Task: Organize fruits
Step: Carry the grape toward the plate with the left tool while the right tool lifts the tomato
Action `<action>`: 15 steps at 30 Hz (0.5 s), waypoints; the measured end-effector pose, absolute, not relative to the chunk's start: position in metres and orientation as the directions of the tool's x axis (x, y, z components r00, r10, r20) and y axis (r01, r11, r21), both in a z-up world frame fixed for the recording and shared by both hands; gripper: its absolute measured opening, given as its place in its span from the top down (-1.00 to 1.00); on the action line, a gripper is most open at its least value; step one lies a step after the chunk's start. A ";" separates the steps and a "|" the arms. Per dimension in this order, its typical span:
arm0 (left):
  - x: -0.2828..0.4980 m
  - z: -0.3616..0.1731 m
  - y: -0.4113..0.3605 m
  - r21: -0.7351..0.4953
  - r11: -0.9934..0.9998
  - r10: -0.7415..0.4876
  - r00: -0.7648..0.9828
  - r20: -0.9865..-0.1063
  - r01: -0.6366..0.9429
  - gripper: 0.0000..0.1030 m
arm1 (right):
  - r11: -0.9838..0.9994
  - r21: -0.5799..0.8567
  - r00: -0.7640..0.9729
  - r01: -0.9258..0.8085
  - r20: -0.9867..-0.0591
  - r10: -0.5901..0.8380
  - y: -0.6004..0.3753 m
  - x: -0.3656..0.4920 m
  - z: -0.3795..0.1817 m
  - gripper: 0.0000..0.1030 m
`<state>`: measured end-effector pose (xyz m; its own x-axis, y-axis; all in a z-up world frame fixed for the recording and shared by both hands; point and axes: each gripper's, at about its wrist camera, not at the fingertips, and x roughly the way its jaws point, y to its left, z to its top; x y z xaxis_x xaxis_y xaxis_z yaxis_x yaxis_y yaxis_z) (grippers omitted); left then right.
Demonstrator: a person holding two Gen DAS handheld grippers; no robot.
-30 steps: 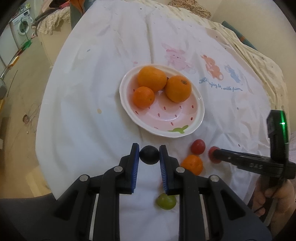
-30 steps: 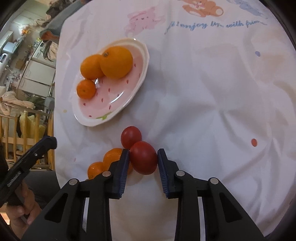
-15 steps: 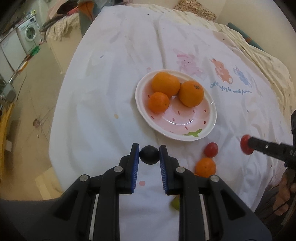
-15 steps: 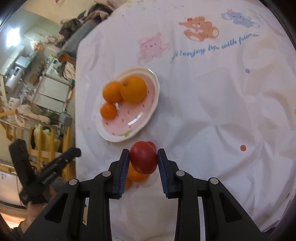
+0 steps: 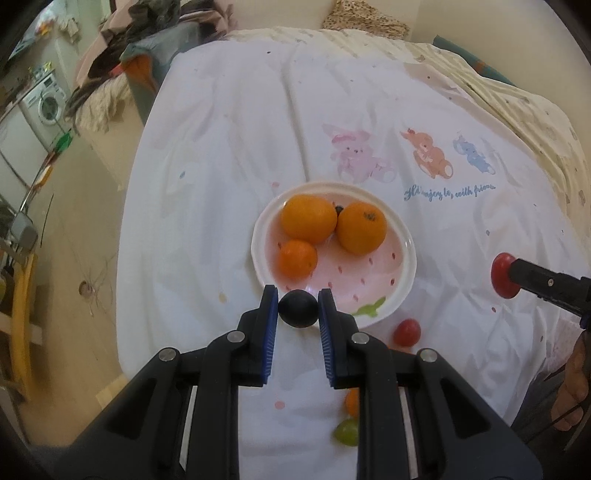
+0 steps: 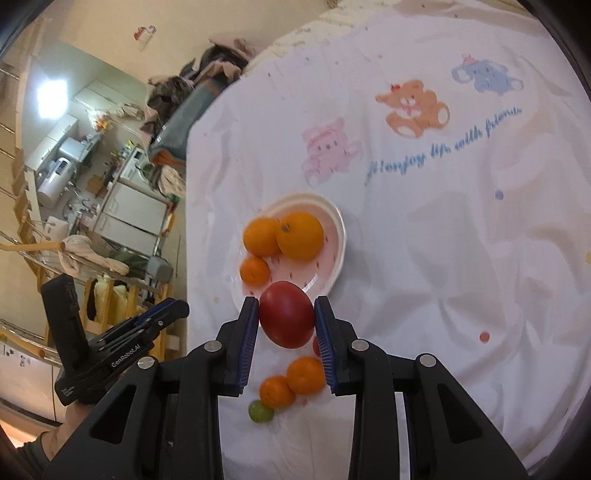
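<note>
Three oranges [image 5: 308, 223] plated [image 5: 405, 240]; left tool [image 5: 298, 308] gripping dark grape [image 5: 297, 308], right tool [image 6: 286, 314] gripping tomato [image 6: 286, 314]; four fruits [image 6: 306, 374] left on cloth [image 5: 229, 155].

At ten o'clock from me a washing machine [image 5: 48, 107] stands on the beige floor [image 5: 74, 221]. Clothes [image 5: 122, 62] pile at eleven. A cream wall [image 6: 92, 33] rises behind white cabinets [image 6: 129, 218].

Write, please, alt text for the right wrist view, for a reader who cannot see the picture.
The right tool grips a red tomato above a white cloth-covered table. Beyond it a pink plate holds three oranges; two small oranges and a green fruit lie on the cloth below.
</note>
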<state>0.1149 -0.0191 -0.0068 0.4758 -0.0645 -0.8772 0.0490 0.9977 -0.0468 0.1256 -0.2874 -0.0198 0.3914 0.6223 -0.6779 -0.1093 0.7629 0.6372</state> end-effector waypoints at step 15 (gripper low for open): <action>0.158 -0.020 -0.026 -0.053 0.996 -0.080 0.448 -0.890 0.073 0.65 | 0.780 0.616 0.402 -0.107 -0.691 0.601 -0.287 0.171 -0.022 0.37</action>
<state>0.1576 -0.0263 -0.0198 0.4484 -0.0803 -0.8902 0.0733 0.9959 -0.0529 0.1710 -0.2871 -0.0221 0.4019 0.6010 -0.6908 -0.1075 0.7802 0.6162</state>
